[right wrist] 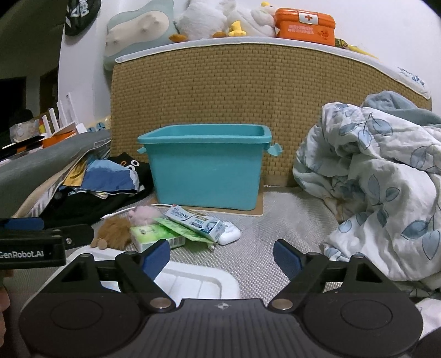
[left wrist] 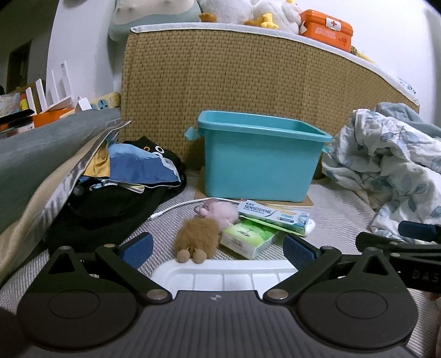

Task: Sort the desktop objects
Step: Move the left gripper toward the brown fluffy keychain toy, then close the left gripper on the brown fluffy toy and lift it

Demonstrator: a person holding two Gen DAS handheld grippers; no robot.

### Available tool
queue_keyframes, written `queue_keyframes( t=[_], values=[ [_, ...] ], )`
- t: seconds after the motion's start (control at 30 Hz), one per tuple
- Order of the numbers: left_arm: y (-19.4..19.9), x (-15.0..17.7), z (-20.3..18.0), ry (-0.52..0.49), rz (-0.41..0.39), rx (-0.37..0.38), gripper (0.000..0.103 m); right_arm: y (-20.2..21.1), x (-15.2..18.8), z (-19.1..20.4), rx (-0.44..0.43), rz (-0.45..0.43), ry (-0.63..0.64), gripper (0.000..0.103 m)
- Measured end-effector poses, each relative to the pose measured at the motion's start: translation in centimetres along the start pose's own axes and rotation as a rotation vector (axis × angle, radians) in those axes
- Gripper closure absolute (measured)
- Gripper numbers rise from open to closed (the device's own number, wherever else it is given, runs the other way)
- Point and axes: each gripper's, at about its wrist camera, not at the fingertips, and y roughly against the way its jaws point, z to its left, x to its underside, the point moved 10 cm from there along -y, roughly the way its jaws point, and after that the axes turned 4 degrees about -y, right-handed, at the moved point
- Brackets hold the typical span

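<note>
A teal plastic bin stands on a cardboard sheet against the woven headboard. In front of it lies a small pile: a brown plush toy, a pink plush, a green tissue pack, a Sensodyne toothpaste box and a small white case. My left gripper is open just short of the pile, over a white lid. My right gripper is open, to the right of the pile, with nothing between its fingers.
A white cable runs behind the plush toys. Dark and blue clothes are heaped at the left beside a grey cushion. A leaf-print quilt is bunched at the right. Plush toys and an orange first-aid tin sit on the headboard.
</note>
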Motion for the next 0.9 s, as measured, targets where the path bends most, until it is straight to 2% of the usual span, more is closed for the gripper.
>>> queue_keyframes(
  t=[0.53, 0.77, 0.9],
  values=[
    [-5.6, -0.1, 0.6, -0.014, 0.057, -0.018, 0.004, -4.3, -0.7, -0.4, 0.011, 0.021, 0.001, 0.018],
    [-7.1, 0.3, 1.0, 0.003, 0.091, -0.027, 0.01, -5.1, -0.7, 0.0, -0.001, 0.021, -0.002, 0.018],
    [-8.0, 0.4, 1.3, 0.013, 0.111, -0.033, 0.016, -5.4, -0.6, 0.2, -0.009, 0.024, -0.002, 0.018]
  ],
)
